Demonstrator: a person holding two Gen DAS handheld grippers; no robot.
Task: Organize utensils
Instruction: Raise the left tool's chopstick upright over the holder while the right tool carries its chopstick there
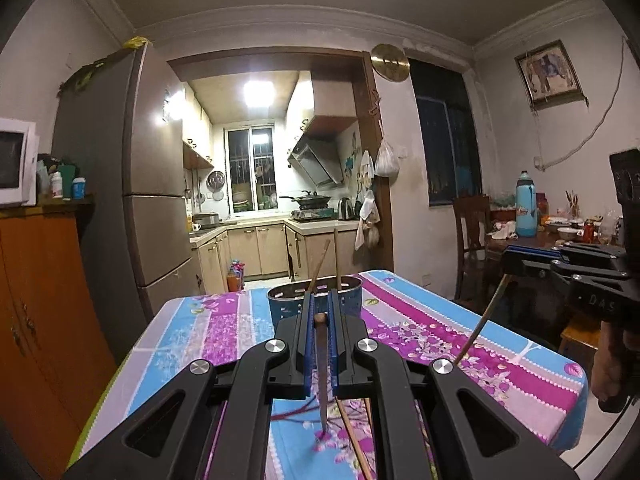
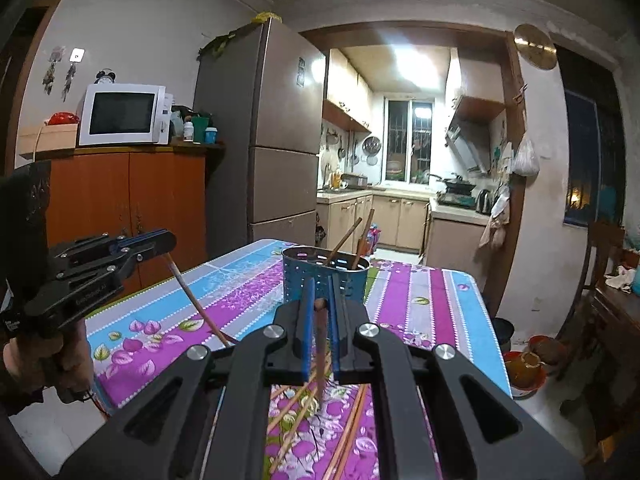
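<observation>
Two slim wooden chopsticks were each pinched in a handheld black gripper, one per hand. The left gripper (image 1: 320,316) had its blue-padded jaws drawn nearly together on a chopstick (image 1: 322,376) that hung tip-down, just above or perhaps touching the floral striped cloth on the surface (image 1: 500,344). The right gripper (image 2: 320,308) held its own chopstick (image 2: 321,352) the same way, jaws narrowed around the top end. Gripping at the upper end likely let each stick hang upright, ready to drop into the blue perforated metal utensil holder (image 2: 324,280) standing toward the far middle of the surface, where two sticks (image 2: 344,238) already leaned against the rim. Several more loose chopsticks (image 2: 352,432) lay near the edge, beneath the jaws, so sorting seemed well short of finished.
</observation>
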